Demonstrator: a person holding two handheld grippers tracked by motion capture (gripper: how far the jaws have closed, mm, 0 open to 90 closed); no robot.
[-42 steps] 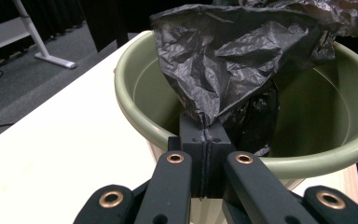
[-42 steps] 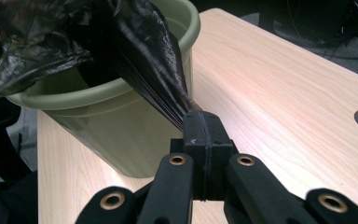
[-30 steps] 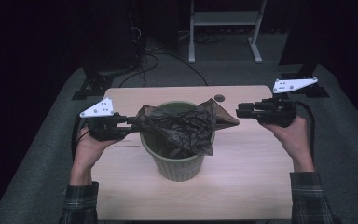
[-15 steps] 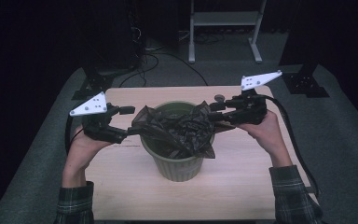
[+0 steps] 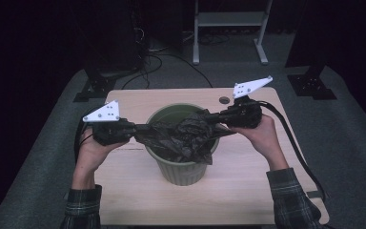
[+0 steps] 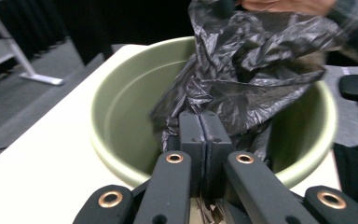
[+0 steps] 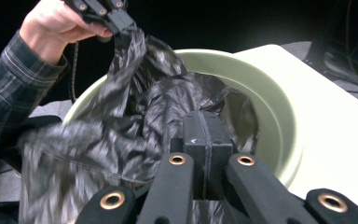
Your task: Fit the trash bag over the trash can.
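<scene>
High view: I hold my left tongs (image 5: 140,129) at the left rim of the green bin (image 5: 181,167) and my right tongs (image 5: 214,118) at its right rim, with the black plastic bag (image 5: 183,136) stretched and crumpled between them across the bin's mouth. The bin stands near the middle of the pale wooden worktop (image 5: 248,191). Both pairs have just been closing, and the bag is between the jaws of each.

In the left gripper view my left tongs (image 6: 200,133) are pressed fully together, pinching a fold of the bag (image 6: 242,79) just above the near rim of the bin (image 6: 121,107); the film rises from there toward my other hand at the top edge.

In the right gripper view my right tongs (image 7: 207,135) are likewise clamped tight on the bag (image 7: 121,130), which drapes over the near rim of the bin (image 7: 270,116) and runs up to my left tongs (image 7: 107,14), held in my left hand (image 7: 58,25) beyond the far rim.
</scene>
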